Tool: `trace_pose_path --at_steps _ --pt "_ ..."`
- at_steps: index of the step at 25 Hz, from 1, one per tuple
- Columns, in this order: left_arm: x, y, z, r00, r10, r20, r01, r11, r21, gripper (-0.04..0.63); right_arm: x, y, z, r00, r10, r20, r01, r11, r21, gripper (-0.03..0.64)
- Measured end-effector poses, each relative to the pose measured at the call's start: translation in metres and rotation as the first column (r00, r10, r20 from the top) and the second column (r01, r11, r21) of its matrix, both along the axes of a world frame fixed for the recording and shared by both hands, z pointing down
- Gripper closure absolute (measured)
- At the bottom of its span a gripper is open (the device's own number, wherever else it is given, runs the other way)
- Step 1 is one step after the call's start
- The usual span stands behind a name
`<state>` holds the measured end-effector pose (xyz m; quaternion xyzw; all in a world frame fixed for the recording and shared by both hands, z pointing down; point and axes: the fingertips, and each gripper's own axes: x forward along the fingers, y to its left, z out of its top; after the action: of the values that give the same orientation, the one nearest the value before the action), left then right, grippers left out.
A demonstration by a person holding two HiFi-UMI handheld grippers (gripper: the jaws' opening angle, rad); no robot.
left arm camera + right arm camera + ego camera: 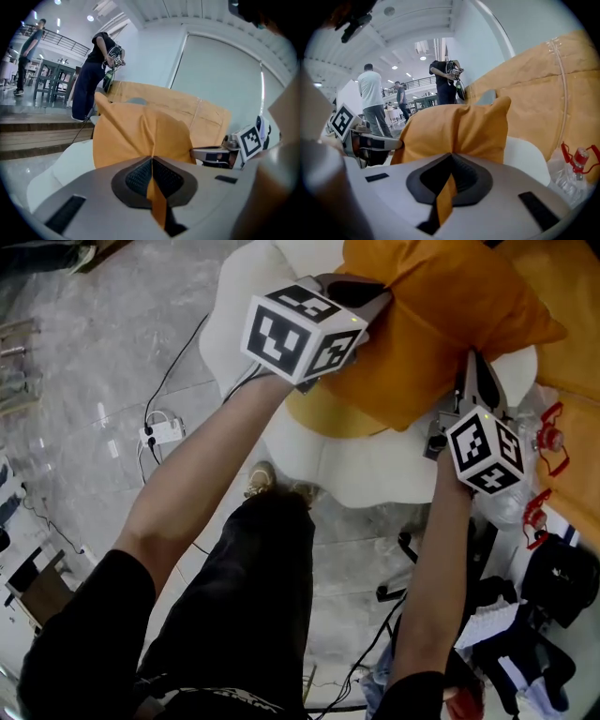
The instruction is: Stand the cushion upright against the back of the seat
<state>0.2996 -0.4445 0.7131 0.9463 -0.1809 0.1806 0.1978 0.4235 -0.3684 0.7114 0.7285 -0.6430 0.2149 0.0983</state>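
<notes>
Showing the carrying step of the task: we hold the orange cushion [441, 324] up over the white seat [375, 474], one tool on each side. The left gripper [377, 294] is pressed together on a fold of the orange cover, and its own view shows the cloth pinched between the ribbed pads. The right gripper [473, 371] nips the opposite edge in the same way, its jaws closed on a strip of the same cloth. The cushion hangs between the two grips, slightly bunched at each pinch. We judge it raised off the seat, though its underside is hidden from us. It is not yet set upright against the back. Much of the seat lies beneath the cushion in the head view, so we cannot say for certain which edge is the back.

For the next move we judge that both grips should stay closed while the cushion is carried towards the back and lowered onto its bottom edge. Only when it leans there should the jaws part.
</notes>
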Motion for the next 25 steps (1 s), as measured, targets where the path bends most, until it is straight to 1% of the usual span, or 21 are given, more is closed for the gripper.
trace_pose_path --at_steps 3,5,8,13,17,19,20,21,22,23,24,25 --pt "0.014 -0.001 0.004 1.000 0.014 -0.009 -0.014 0.999 0.031 0.583 0.012 -0.001 0.003 1.000 0.015 -0.014 -0.015 1.000 0.015 0.592" --pt "0.016 -0.003 0.010 1.000 0.009 -0.011 -0.008 0.999 0.031 0.583 0.013 -0.001 0.007 1.000 0.006 -0.020 -0.005 1.000 0.017 0.592" --pt "0.010 -0.003 0.025 1.000 -0.010 0.005 0.010 1.000 0.012 0.583 0.005 0.002 0.017 1.000 -0.012 -0.012 0.012 1.000 0.011 0.592" --pt "0.002 0.001 0.035 1.000 -0.022 -0.001 0.022 1.000 -0.014 0.580 -0.001 0.008 0.025 1.000 0.013 0.006 -0.013 1.000 0.024 0.592" --pt "-0.002 0.002 0.034 1.000 -0.017 0.023 0.017 1.000 0.012 0.557 -0.003 0.009 0.025 1.000 0.019 -0.017 -0.019 1.000 0.007 0.591" --pt "-0.003 0.003 0.033 1.000 -0.012 0.029 0.012 1.000 0.008 0.549 -0.002 0.009 0.025 1.000 0.022 -0.009 -0.022 1.000 0.001 0.591" --pt "-0.004 0.002 0.032 0.999 -0.012 0.032 0.012 1.000 0.005 0.534 -0.002 0.010 0.024 1.000 0.027 -0.013 -0.027 1.000 -0.010 0.586" --pt "-0.006 0.001 0.030 0.999 -0.013 0.035 0.013 1.000 0.004 0.513 -0.002 0.012 0.025 0.999 0.036 -0.024 -0.036 0.999 -0.029 0.568" --pt "-0.008 0.000 0.027 0.999 -0.014 0.035 0.014 1.000 0.001 0.491 -0.003 0.016 0.025 0.998 0.044 -0.036 -0.046 0.997 -0.055 0.534" --pt "-0.011 -0.001 0.023 0.999 -0.017 0.036 0.017 1.000 -0.007 0.458 -0.006 0.020 0.027 0.998 0.049 -0.045 -0.052 0.995 -0.082 0.466" --pt "-0.014 -0.001 0.020 0.999 -0.019 0.039 0.020 1.000 -0.018 0.425 -0.010 0.025 0.028 0.998 0.047 -0.049 -0.052 0.993 -0.105 0.423" --pt "-0.018 0.000 0.017 0.999 -0.021 0.047 0.022 0.999 -0.029 0.416 -0.016 0.030 0.028 0.998 0.040 -0.051 -0.046 0.991 -0.123 0.422"
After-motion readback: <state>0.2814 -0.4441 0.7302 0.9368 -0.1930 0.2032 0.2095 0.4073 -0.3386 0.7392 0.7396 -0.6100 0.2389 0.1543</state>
